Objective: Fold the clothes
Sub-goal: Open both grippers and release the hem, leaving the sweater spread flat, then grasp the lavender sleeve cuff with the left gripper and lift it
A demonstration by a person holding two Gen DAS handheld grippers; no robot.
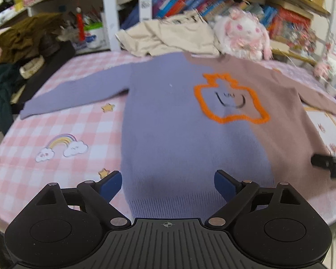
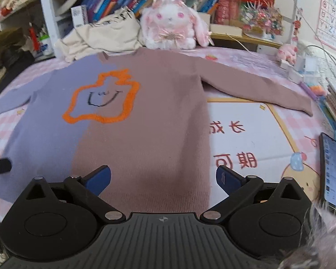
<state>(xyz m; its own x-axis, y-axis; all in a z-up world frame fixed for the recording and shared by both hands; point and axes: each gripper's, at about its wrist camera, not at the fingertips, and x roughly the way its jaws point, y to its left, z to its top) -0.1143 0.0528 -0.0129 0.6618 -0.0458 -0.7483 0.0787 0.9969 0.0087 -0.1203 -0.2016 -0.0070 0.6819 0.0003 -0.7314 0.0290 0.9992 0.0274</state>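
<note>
Both tongs (image 1: 167, 185) (image 2: 163, 180) gape over sweater (image 1: 179, 134) on checked tablecloth (image 1: 62, 123).

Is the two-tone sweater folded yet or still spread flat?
Spread flat: the sweater lies front-up on the table, both sleeves out sideways, hem unfolded, both grippers open.

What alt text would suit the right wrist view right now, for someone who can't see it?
A two-tone sweater, purple and brown with an orange outlined smiley, lies flat on a pink checked tablecloth, sleeves spread. The right gripper hovers over its hem, jaws open and empty. A plush rabbit sits behind; a phone lies at right.
</note>
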